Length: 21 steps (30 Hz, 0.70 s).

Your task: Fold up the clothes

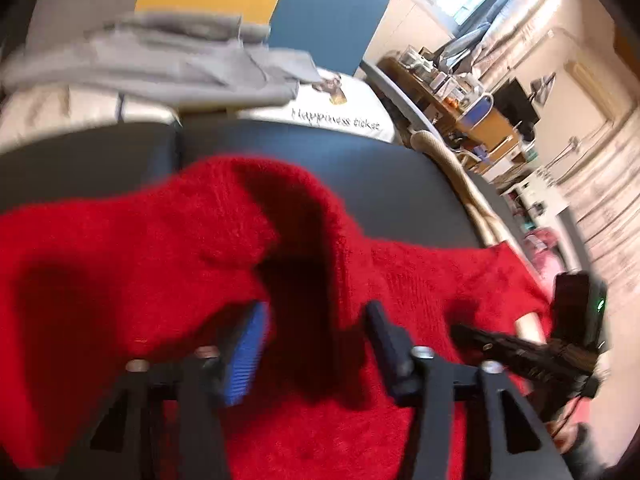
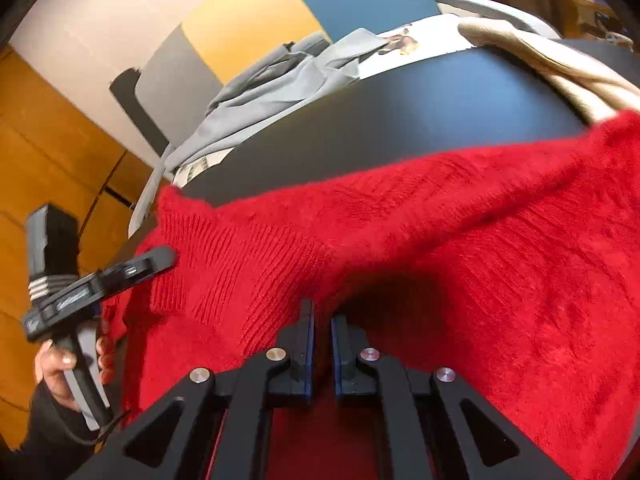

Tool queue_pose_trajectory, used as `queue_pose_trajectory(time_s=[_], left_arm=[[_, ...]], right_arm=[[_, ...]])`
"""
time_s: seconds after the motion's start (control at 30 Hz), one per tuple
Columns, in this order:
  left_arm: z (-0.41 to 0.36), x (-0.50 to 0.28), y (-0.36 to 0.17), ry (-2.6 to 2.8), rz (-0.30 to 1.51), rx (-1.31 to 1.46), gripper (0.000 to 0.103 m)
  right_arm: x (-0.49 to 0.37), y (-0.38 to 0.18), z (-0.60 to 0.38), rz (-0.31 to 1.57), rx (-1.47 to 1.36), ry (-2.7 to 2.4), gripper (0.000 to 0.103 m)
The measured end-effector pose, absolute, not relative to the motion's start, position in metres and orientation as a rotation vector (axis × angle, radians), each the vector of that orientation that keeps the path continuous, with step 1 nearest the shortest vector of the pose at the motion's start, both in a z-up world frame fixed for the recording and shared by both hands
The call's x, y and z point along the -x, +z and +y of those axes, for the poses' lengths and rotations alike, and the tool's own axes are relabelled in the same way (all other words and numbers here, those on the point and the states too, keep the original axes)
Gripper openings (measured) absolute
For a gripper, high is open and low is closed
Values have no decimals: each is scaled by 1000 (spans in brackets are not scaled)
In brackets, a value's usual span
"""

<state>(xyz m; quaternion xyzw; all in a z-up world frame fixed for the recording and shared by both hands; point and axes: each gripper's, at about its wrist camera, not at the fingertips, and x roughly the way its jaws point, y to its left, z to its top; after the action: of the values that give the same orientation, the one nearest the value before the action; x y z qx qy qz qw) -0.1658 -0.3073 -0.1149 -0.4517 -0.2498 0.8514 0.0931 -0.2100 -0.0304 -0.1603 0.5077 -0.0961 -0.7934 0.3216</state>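
A fuzzy red sweater (image 1: 140, 240) lies rumpled over the near part of a black table (image 1: 360, 152). My left gripper (image 1: 316, 316) is open, its fingers wide apart just above the sweater with a raised fold in front of them. My right gripper (image 2: 322, 320) has its jaws nearly together and pinches a fold of the red sweater (image 2: 440, 232) lifted off the table. The left gripper also shows at the left edge of the right wrist view (image 2: 160, 258), beside the sweater's ribbed hem.
A grey garment (image 1: 168, 64) and a white printed T-shirt (image 1: 340, 116) lie at the table's far side. A beige garment (image 2: 552, 64) lies along the right edge. Coloured wall panels stand behind. Cluttered desks (image 1: 460, 92) fill the room to the right.
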Motion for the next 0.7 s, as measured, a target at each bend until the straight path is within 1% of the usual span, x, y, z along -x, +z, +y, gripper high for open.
queue_pose_trajectory(time_s=[0.03,0.1,0.17,0.33,0.37,0.43,0.47,0.5,0.53,0.57,0.6,0.67,0.7], left_arm=[[-312,168,-113,2511,-791,1301,9],[-321,171,-110,2475,-888,1221,7],[-328,179,-98,2457,-939,1140,7],[-343,213,-76,2506,-928,1100,7],[-346,220,-76,2523,-931,1111,7],[-356,224,-78,2550,-960,1135,9],[-361,225,-78,2562,-975,1148,11],[-364,221,-81,2547,-989,1158,15],[-367,214,-84,2520,-1003,1167,16],[-369,208,-87,2494,-1016,1176,17],[-368,202,-91,2461,-1006,1186,19],[-355,193,-100,2418,-920,1243,22],[-344,191,-105,2414,-837,1290,22]], right_arm=[[211,-159,-31,-257,-1329,-2080,7],[220,-147,-30,-289,-1288,-2077,7],[233,-132,-30,-316,-1238,-2081,7],[294,-104,-43,-352,-1188,-2138,7],[311,-105,-42,-393,-1205,-2129,7],[344,-114,-37,-536,-1253,-2070,9],[355,-119,-33,-607,-1272,-2024,10],[365,-124,-31,-664,-1287,-1991,11],[371,-127,-29,-697,-1293,-1974,13],[375,-131,-27,-734,-1298,-1940,20],[378,-134,-26,-760,-1306,-1924,34],[379,-135,-26,-748,-1292,-1940,45],[380,-138,-27,-759,-1295,-1917,49]])
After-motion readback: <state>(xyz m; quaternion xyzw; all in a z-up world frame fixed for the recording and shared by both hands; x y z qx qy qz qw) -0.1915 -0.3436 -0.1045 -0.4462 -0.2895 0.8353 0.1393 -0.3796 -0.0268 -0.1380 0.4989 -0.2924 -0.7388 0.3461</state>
